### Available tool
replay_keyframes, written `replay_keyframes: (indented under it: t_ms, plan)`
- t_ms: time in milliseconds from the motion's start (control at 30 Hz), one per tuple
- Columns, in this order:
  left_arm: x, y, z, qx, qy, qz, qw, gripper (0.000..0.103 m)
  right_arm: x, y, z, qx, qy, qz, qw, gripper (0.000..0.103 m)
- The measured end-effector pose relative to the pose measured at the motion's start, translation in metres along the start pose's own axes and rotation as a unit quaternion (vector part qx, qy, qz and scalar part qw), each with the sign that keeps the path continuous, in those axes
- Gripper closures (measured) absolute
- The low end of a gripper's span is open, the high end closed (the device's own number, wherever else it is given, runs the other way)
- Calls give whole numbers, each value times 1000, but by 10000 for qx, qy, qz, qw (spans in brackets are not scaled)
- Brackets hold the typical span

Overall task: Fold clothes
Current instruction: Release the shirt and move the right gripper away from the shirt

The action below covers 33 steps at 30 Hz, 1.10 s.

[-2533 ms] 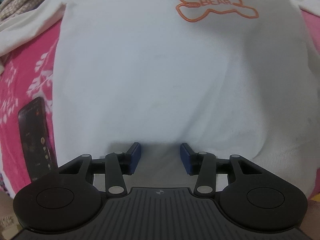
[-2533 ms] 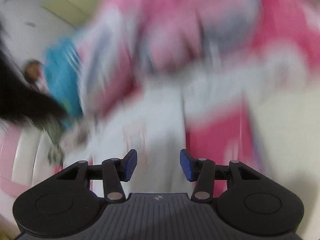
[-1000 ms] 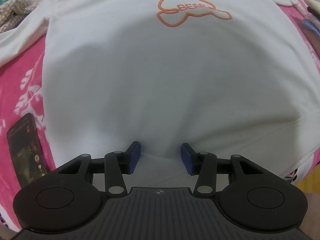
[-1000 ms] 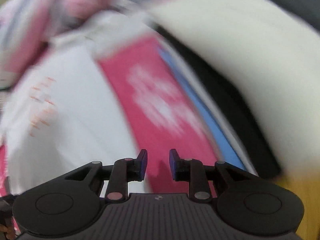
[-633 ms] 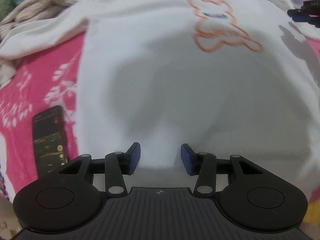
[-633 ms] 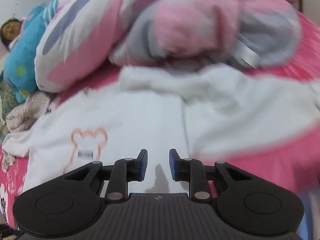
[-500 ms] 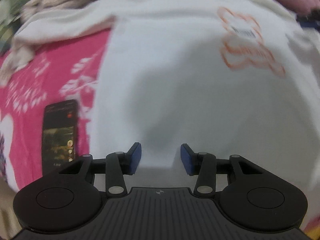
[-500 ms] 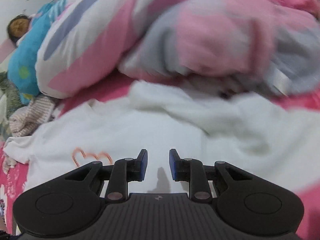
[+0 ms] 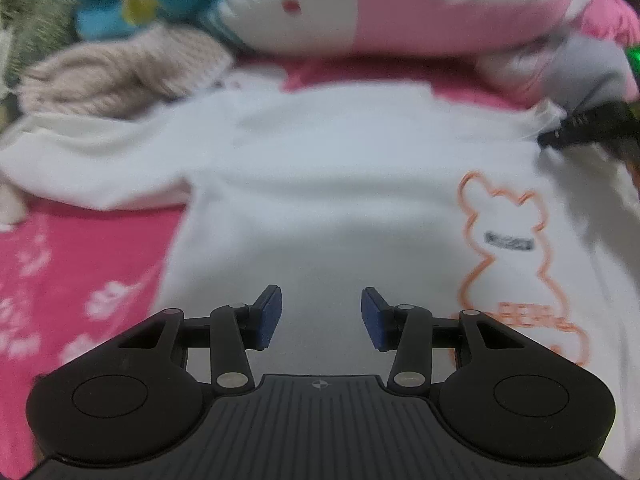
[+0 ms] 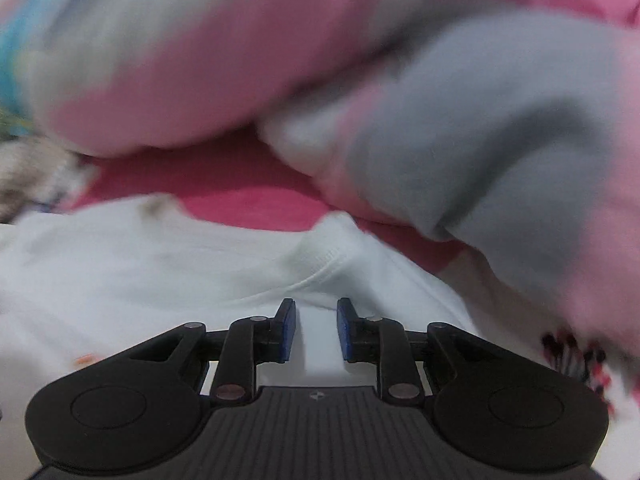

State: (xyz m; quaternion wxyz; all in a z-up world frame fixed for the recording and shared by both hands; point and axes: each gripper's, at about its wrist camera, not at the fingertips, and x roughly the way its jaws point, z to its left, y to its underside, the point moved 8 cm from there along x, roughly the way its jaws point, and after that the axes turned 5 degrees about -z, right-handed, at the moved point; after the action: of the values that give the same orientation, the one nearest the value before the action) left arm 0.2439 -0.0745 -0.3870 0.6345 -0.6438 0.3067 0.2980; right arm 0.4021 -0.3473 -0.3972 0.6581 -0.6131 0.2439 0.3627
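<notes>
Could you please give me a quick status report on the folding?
Left gripper open, right gripper open, nothing held. White sweatshirt flat, unfolded. Pink quilt crowds its top edge.

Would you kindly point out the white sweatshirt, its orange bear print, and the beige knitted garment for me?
white sweatshirt [image 9: 328, 184]: left wrist view, on the plain chest area.
orange bear print [image 9: 508, 240]: left wrist view, inside the outline, at its dark label.
beige knitted garment [image 9: 120, 72]: left wrist view, on the middle of the bunched knit.

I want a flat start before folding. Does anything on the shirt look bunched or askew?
Yes. The shirt lies mostly flat, but at its far edge a fold is humped up just ahead of the right tool. The sleeve sprawls sideways toward the knit pile. Both tools are open; the left tool hovers over the body.
</notes>
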Motion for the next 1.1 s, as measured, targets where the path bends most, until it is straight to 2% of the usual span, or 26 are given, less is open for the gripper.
replay_keyframes:
  t_ms: [67,167,233,267,367,467,500,533,567,600,700,767,867,933,967,1033,1100]
  plan:
    - [9,0,1,33,58,26,10000,58,21,-9,-8,61,131,-133,9998,93]
    - [23,1,2,83,144,66,9998,58,17,-23,-5,2,478,-484,9977,93]
    - [32,1,2,116,202,92,9997,58,0,-23,-1,52,668,-669,9955,91]
    - [36,2,3,132,231,106,9996,58,-14,-21,7,110,602,-783,9950,91]
    - [41,5,7,121,269,124,9995,58,-34,-12,50,-51,-152,-634,9979,91]
    - [39,8,14,68,254,88,9996,58,-8,7,99,-170,-1047,146,9943,91]
    - [38,9,16,50,249,76,9996,58,10,12,110,-297,-1023,353,9937,92]
    - [39,9,18,49,237,55,9997,58,25,13,111,-393,-821,351,9952,94]
    - [39,10,20,52,225,33,9997,58,40,12,112,-471,-629,337,9963,102]
    - [40,10,21,34,239,19,9997,58,49,1,108,-237,-610,124,9978,103]
    - [41,10,24,33,268,-11,9996,58,57,-26,96,240,-337,-161,9990,103]
    - [40,9,26,23,290,-26,9996,58,46,-31,100,140,-253,-232,9993,103]
    - [40,12,31,-88,296,-42,9995,58,22,-24,126,69,-925,-35,9957,102]
    - [41,13,35,-150,285,-65,9995,58,27,-11,147,-245,-1146,231,9928,102]
    - [42,13,37,-151,278,-81,9995,58,34,-4,156,-397,-1193,360,9914,102]
    - [43,14,39,-127,269,-115,9995,58,64,-4,156,-583,-861,467,9935,103]
    - [43,14,40,-114,258,-150,9995,58,81,-25,151,-325,-824,160,9959,103]
